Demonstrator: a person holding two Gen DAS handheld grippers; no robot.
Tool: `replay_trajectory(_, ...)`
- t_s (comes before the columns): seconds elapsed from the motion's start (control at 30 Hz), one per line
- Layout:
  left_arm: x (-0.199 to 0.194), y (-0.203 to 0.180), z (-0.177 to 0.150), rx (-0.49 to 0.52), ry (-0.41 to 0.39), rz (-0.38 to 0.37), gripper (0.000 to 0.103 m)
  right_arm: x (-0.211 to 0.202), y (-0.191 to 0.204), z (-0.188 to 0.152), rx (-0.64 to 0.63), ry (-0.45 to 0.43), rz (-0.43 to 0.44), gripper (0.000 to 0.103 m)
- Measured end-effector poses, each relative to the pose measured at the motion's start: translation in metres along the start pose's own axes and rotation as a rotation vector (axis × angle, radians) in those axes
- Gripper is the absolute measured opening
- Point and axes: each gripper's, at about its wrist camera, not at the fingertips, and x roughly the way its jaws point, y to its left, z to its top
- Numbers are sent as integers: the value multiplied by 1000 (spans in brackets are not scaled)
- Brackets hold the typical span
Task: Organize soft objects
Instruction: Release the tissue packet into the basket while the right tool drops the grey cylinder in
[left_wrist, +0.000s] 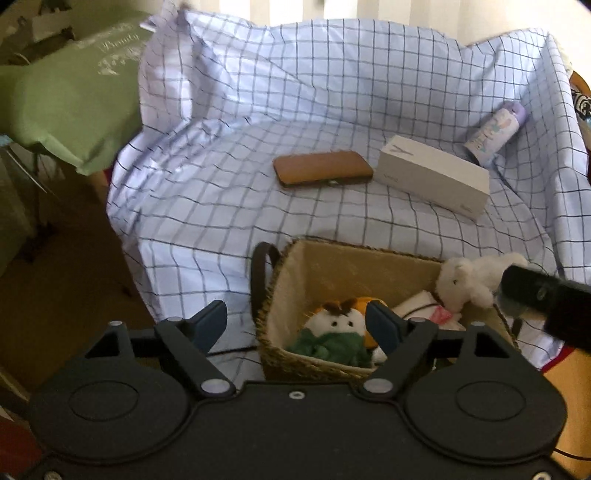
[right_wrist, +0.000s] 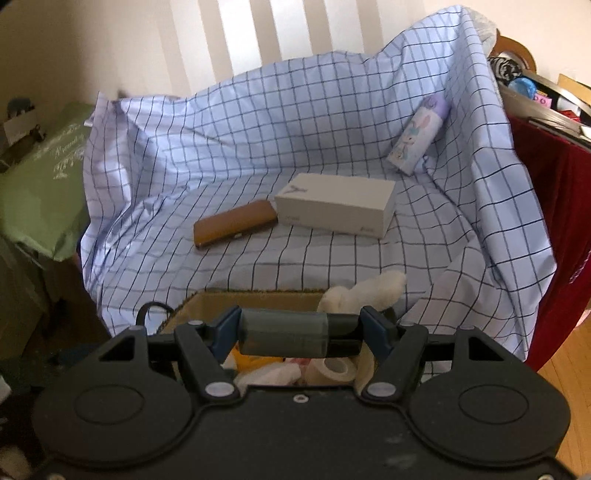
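Observation:
A woven basket (left_wrist: 280, 354) with a dark handle stands at the front of the checked cloth. In it lie a white-and-orange plush with green cloth (left_wrist: 340, 325) and a white plush animal (left_wrist: 469, 280) on the right rim. My left gripper (left_wrist: 297, 323) is open and empty at the basket's near left corner. My right gripper (right_wrist: 299, 332) is shut on a dark grey-green pouch (right_wrist: 291, 332) held across the jaws above the basket (right_wrist: 258, 299). The white plush (right_wrist: 365, 291) shows just beyond it. The pouch's end also shows in the left wrist view (left_wrist: 532, 291).
On the checked cloth (left_wrist: 332, 110) behind the basket lie a brown case (left_wrist: 321, 170), a white box (left_wrist: 432, 177) and a lilac printed bottle (left_wrist: 495, 133). A green bag (left_wrist: 74, 103) is at the left. A red cloth (right_wrist: 554, 206) and cluttered shelf are at the right.

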Motion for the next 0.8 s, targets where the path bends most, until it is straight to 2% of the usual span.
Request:
replay_trajectory(0.1, -1, 1, -1, 1, -8, 12, 89, 0, 1, -2, -9, -2, 8, 77)
replay_trajectory(0.27, 1, 1, -1, 7, 5, 14, 89, -2, -4, -2, 2, -3, -9, 77)
replay_trajectory(0.47, 1, 0, -2, 12, 7, 16, 89, -9, -11, -9, -13, -23, -93, 78)
replay_trajectory(0.8, -2, -4, -4, 32, 5, 16, 90, -13, -17, -20, -17, -12, -139, 80)
